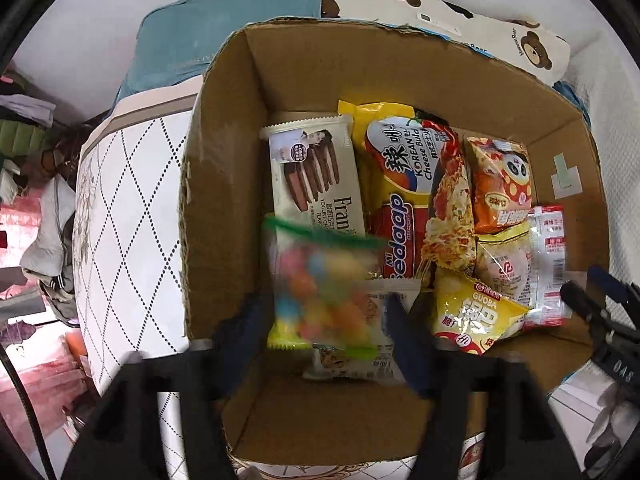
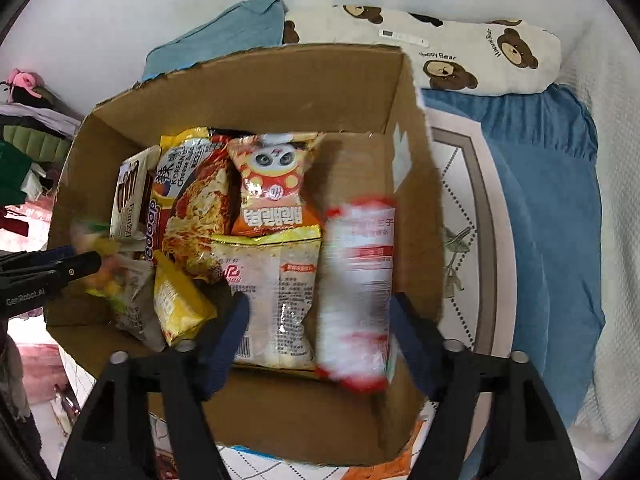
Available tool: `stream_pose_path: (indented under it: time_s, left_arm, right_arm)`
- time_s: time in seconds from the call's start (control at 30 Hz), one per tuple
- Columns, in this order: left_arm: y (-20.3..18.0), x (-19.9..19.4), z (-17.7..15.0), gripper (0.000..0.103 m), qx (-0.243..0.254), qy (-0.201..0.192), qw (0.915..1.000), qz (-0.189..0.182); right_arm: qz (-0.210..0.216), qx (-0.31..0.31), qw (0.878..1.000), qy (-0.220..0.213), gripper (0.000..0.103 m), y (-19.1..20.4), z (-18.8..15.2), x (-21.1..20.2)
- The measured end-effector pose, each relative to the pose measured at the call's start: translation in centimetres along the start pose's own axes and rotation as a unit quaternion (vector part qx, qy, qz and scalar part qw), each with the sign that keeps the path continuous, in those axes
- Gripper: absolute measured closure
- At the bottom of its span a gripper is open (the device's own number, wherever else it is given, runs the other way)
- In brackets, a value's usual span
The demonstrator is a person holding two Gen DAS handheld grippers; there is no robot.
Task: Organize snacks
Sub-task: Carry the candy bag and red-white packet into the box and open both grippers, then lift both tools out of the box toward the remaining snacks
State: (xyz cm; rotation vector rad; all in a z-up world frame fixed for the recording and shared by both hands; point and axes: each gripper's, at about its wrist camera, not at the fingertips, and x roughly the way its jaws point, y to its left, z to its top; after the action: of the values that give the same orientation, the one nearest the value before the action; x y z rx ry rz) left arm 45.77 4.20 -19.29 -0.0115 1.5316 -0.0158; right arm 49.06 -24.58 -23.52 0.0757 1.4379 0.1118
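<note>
Both grippers hang over the cardboard box (image 1: 224,168), fingers spread and gripping nothing. A blurred candy bag (image 1: 320,288) lies between the left gripper (image 1: 326,328) fingers; a blurred red-and-white packet (image 2: 358,292) sits toward three o'clock between the right gripper (image 2: 320,334) fingers.

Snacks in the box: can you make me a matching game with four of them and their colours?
Things:
1. Franzzi biscuit pack
2. panda snack bag
3. candy bag
4. Guoba packet

Colours:
A. orange, with a panda face
B. see-through, with rainbow sweets and a green top
C. cream, with brown biscuit sticks pictured
D. yellow, with red at the bottom

Pairs: 1-C, 2-A, 3-B, 4-D
</note>
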Motion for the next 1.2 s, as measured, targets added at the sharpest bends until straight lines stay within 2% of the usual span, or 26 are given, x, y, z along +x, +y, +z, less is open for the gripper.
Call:
stream_pose_path:
  time_s: [0.03, 0.07, 0.47, 0.7, 0.97, 1.2]
  left_arm:
    - [0.1, -0.2, 0.0, 0.015, -0.002, -0.004, 1.0, -0.002]
    - [0.1, -0.4, -0.1, 0.015, -0.005, -0.007, 1.0, -0.003]
    - [-0.4, -0.5, -1.1, 0.015, -0.011, -0.006, 0.9998, -0.014]
    - [-0.9, -1.2, -2.2, 0.015, -0.017, -0.027, 0.9992, -0.025]
    - [-1.4, -3.4, -4.5, 0.015, -0.019, -0.078, 0.9964, -0.028]
    - [-1.6, -6.7, -7.2, 0.015, -0.02, -0.138, 0.9899, -0.022]
  right_arm:
    - [0.003, -0.001, 1.0, 0.001, 0.012, 0.3, 0.0, 0.1]
    - [-0.006, -0.003, 1.0, 0.002, 0.003, 0.6, -0.1, 0.1]
    - [-0.021, 0.013, 1.0, -0.003, 0.003, 1.2, -0.2, 0.3]
    - [-0.017, 0.018, 1.0, -0.01, 0.003, 1.3, -0.7, -0.2]
    - [-0.011, 0.021, 0.999, -0.041, 0.003, 1.7, -2.1, -2.1]
    - [-0.018, 0.005, 0.996, -0.085, 0.003, 2.7, -3.9, -5.0]
